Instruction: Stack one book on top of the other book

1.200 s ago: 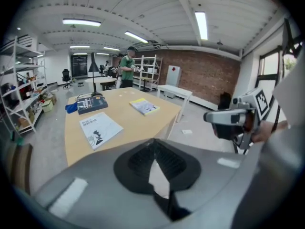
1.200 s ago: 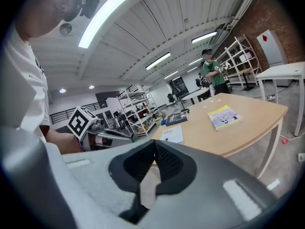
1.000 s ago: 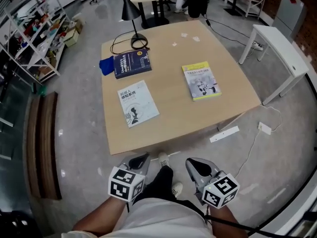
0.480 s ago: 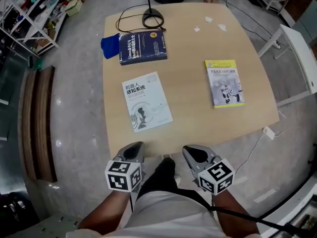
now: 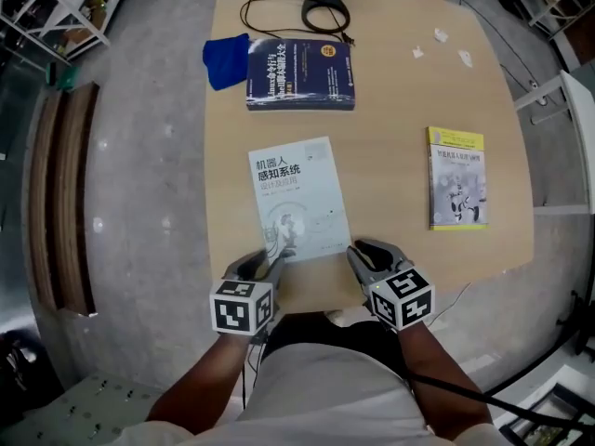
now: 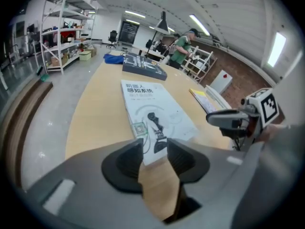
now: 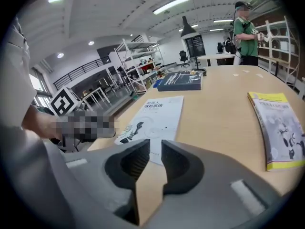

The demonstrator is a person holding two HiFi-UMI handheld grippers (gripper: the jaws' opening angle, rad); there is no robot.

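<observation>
Grey left gripper [image 6: 153, 149] and right gripper [image 7: 155, 149], marker cubes [image 5: 242, 312], white shirt [image 5: 321, 388]

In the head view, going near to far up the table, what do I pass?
White book, dark blue book, lamp base.

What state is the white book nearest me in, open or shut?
Shut: the white book lies flat on the table, front cover up, no pages spread.
</observation>
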